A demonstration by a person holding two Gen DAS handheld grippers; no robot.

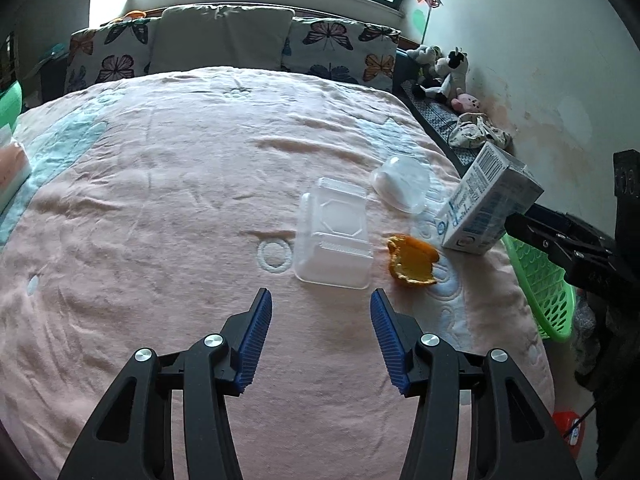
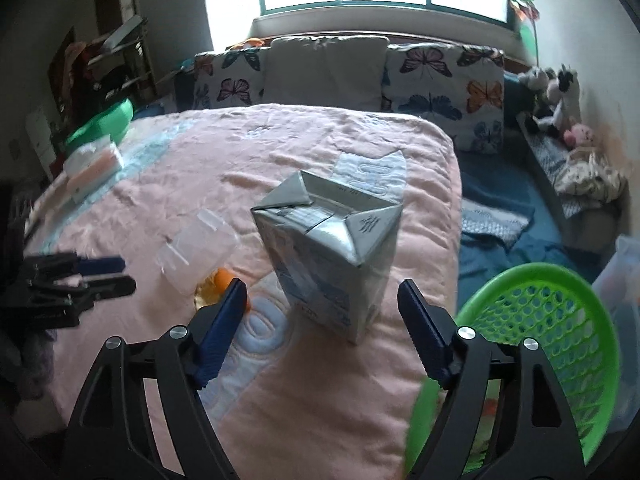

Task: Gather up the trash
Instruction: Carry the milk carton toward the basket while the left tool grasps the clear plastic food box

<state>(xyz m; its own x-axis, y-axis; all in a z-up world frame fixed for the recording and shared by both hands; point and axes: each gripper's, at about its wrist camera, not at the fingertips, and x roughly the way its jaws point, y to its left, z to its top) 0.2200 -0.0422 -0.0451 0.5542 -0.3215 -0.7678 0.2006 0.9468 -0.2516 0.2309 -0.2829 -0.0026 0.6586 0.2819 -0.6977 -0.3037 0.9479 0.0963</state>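
Observation:
On the pink bedspread (image 1: 160, 208) lie a clear plastic box (image 1: 334, 236), a clear plastic cup (image 1: 400, 184), an orange peel (image 1: 412, 264) and a grey-white milk carton (image 1: 486, 204). My left gripper (image 1: 320, 312) is open and empty, just short of the plastic box. My right gripper (image 2: 322, 294) is open with its fingers either side of the carton (image 2: 328, 256), not touching it. The box (image 2: 196, 256) and the peel (image 2: 218, 286) sit left of it. The left gripper also shows in the right wrist view (image 2: 104, 274).
A green plastic basket (image 2: 560, 344) stands off the bed's right edge, also in the left wrist view (image 1: 540, 288). Butterfly pillows (image 1: 332, 48) line the headboard. Stuffed toys (image 1: 440, 72) sit on a side shelf. A tissue pack (image 2: 94, 168) lies at the bed's far left.

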